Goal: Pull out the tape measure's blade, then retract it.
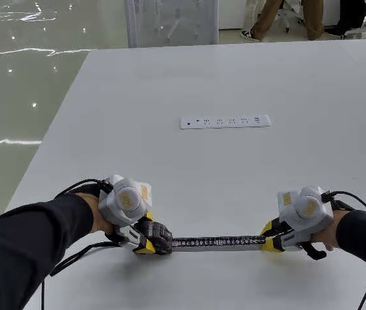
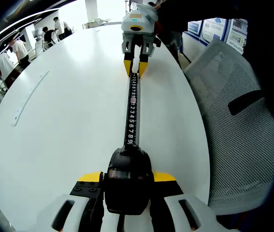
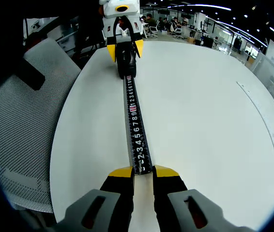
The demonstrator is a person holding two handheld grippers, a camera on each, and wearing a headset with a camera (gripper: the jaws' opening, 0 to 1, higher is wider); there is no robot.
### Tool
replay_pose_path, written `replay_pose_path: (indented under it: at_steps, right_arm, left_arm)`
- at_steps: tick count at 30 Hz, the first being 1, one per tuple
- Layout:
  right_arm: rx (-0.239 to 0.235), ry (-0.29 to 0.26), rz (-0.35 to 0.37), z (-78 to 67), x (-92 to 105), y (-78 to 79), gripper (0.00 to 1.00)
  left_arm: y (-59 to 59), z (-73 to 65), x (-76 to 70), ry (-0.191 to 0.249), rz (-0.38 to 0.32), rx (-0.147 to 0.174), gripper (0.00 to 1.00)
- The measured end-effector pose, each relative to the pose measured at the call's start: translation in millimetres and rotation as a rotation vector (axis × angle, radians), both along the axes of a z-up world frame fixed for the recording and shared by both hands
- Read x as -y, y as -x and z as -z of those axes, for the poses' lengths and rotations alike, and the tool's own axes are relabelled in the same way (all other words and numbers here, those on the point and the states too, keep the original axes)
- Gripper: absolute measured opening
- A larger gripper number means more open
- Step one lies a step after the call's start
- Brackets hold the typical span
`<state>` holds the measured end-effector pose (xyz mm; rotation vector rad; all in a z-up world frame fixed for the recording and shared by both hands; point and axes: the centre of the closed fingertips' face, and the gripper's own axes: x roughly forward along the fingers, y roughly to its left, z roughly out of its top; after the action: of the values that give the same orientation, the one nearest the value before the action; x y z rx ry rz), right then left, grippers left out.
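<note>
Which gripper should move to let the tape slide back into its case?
Probably the right gripper: it pinches the blade by its free end, while the left gripper grips the case.

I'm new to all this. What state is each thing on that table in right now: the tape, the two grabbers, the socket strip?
Left gripper: jaws shut on the tape measure.
Right gripper: jaws shut on the tip of the blade.
Tape measure: gripped by its body.
Blade: pulled out, straight between the two grippers.
Power strip: lying flat, no plugs in it.
</note>
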<state>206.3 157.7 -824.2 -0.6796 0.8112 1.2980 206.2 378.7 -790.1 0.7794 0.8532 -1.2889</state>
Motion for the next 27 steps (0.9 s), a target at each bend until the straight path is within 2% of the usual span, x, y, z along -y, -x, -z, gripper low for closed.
replay_pose_path:
  at_steps: [15, 22, 27]
  right_arm:
    - [-0.006, 0.0, 0.012, 0.4, 12.6, -2.0, 0.1]
    - [-0.007, 0.002, 0.014, 0.3, 14.5, -1.7, 0.1]
    - [-0.008, 0.006, 0.027, 0.3, 22.7, -2.1, 0.1]
  left_arm:
    - [-1.6, 0.6, 0.3, 0.006, -0.005, -0.015, 0.33]
    - [0.0, 0.4, -0.6, 0.001, 0.001, -0.013, 0.33]
    - [-0.3, 0.9, 0.2, 0.001, 0.003, -0.012, 0.32]
